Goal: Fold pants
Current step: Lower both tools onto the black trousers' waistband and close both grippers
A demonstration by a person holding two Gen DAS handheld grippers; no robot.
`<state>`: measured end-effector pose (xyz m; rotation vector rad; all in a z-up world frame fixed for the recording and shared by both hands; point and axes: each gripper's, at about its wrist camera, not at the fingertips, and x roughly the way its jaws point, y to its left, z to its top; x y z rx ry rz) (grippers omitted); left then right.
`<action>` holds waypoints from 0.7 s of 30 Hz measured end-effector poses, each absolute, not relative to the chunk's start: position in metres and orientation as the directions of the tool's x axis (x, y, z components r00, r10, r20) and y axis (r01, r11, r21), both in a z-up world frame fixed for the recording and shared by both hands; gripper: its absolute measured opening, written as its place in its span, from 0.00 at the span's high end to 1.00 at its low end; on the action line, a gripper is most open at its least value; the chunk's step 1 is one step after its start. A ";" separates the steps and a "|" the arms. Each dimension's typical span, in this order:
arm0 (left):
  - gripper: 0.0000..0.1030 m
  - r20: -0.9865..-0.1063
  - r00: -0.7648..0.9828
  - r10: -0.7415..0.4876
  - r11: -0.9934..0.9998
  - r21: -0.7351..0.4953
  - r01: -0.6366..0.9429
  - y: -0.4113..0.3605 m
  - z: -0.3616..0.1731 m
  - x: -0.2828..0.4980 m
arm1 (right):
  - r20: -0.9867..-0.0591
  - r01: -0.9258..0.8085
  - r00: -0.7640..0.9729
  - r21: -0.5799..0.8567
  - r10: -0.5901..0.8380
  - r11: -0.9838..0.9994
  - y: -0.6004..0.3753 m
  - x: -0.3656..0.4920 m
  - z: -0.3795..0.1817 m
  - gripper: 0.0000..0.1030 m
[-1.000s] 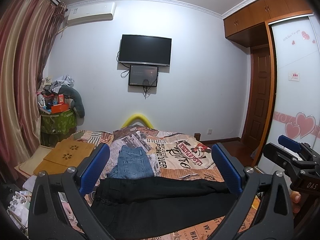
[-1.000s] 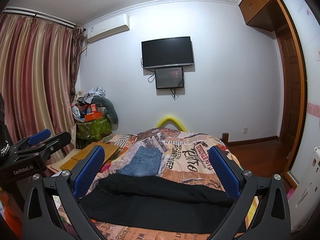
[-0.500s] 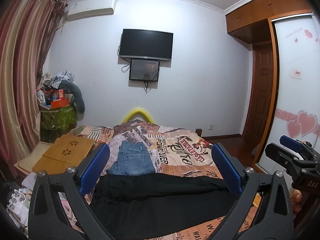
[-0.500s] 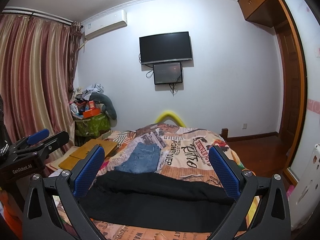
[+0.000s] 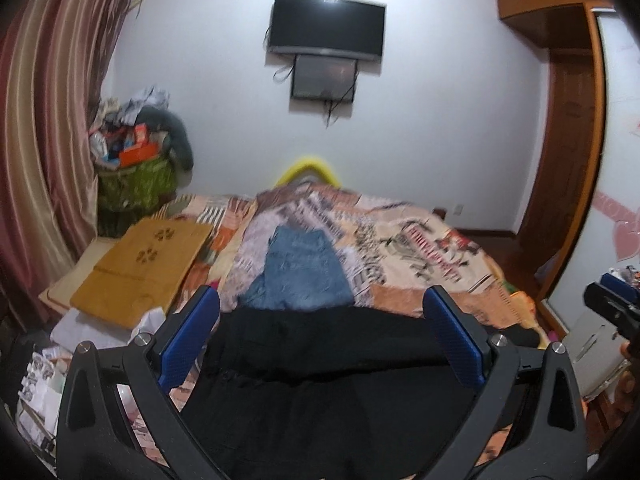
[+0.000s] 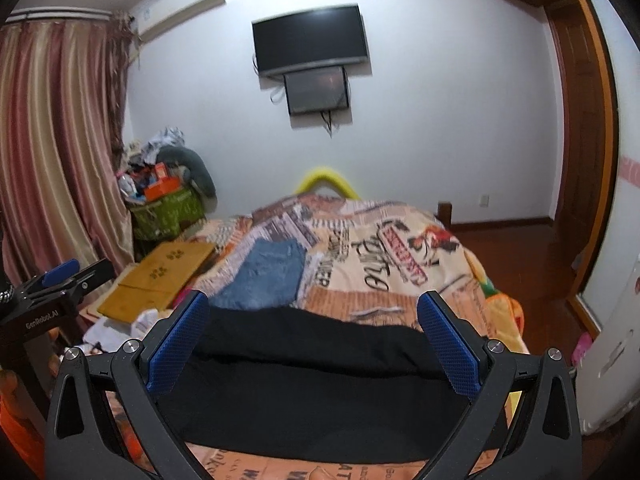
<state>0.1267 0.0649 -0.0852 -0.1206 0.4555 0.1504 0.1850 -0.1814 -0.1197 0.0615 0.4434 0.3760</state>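
Observation:
Black pants (image 5: 328,372) lie spread sideways across the near end of the bed, also in the right wrist view (image 6: 316,380). My left gripper (image 5: 320,340) is open and empty, held above the pants' left part. My right gripper (image 6: 312,340) is open and empty, above the pants' middle and right part. The right gripper shows at the right edge of the left wrist view (image 5: 612,308). The left gripper shows at the left edge of the right wrist view (image 6: 60,284).
Folded blue jeans (image 5: 300,272) lie on the patterned bedspread (image 6: 400,264) just beyond the black pants. A tan wooden board (image 5: 140,268) sits left of the bed. A cluttered green bin (image 5: 136,184) stands by the curtain. A white appliance (image 6: 612,344) stands at right.
Both grippers have tilted downward and moved closer to the bed. The pants now fill more of each view. Both stay open.

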 end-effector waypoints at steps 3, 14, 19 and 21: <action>0.00 -0.484 0.865 0.134 0.979 -0.071 -0.192 0.079 -0.106 0.145 | -0.454 -0.340 0.815 0.132 0.361 0.931 -0.179 0.204 -0.135 0.00; 0.00 -0.649 0.745 0.157 0.968 -0.049 -0.247 0.142 -0.184 0.224 | -0.610 -0.416 0.707 0.051 0.358 0.908 -0.156 0.284 -0.185 0.00; 0.00 -0.708 0.688 0.160 0.956 -0.062 -0.287 0.182 -0.214 0.260 | -0.665 -0.456 0.655 0.029 0.358 0.889 -0.147 0.321 -0.208 0.01; 0.00 -0.731 0.664 0.160 0.954 -0.059 -0.294 0.196 -0.225 0.272 | -0.683 -0.475 0.634 0.025 0.362 0.880 -0.144 0.335 -0.216 0.01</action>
